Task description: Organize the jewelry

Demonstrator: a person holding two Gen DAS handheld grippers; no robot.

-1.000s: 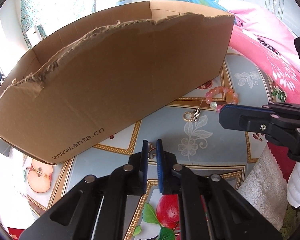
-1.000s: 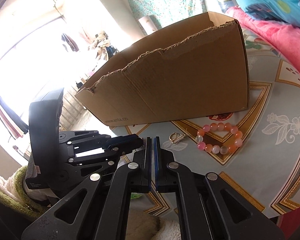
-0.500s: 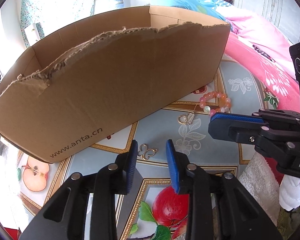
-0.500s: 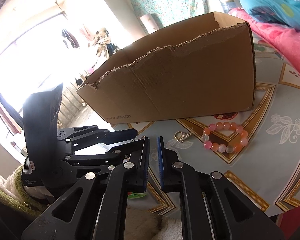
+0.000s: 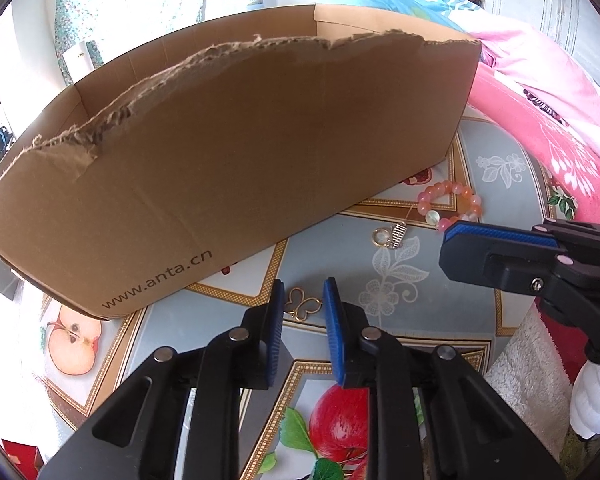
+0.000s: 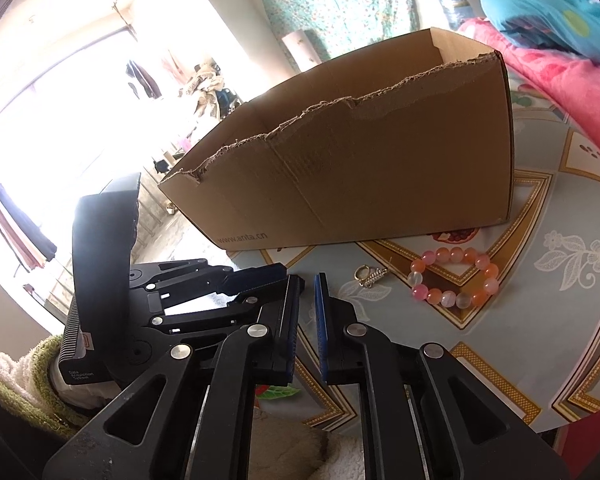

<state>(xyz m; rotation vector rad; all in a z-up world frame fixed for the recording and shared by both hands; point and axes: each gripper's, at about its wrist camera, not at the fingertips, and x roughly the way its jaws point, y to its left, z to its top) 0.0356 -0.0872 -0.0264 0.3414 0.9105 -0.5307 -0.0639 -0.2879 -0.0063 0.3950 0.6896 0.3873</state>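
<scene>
Three pieces of jewelry lie on the tablecloth (image 5: 500,184) in front of the box (image 5: 260,152). My left gripper (image 5: 302,298) is partly open and grips nothing; the gold butterfly (image 5: 303,307) lies on the cloth between its blue pads (image 5: 332,320), just below the box's printed corner. I cannot tell whether either pad touches it. Further right along the box's front wall lie the ring (image 5: 381,237) and a small silver charm (image 5: 399,233), side by side and touching or nearly so, near the wall but clear of it. The bead bracelet (image 5: 448,204) lies beyond them, close to the box's right front corner.

My right gripper (image 6: 308,280) is open only a narrow gap and holds nothing. From its camera the ring (image 6: 362,271) and bracelet (image 6: 454,276) lie ahead and to the right, below the box (image 6: 380,168), well clear of my fingers. In the left view its blue-padded finger (image 5: 500,236) hovers just beside the bracelet, away from the box.
</scene>
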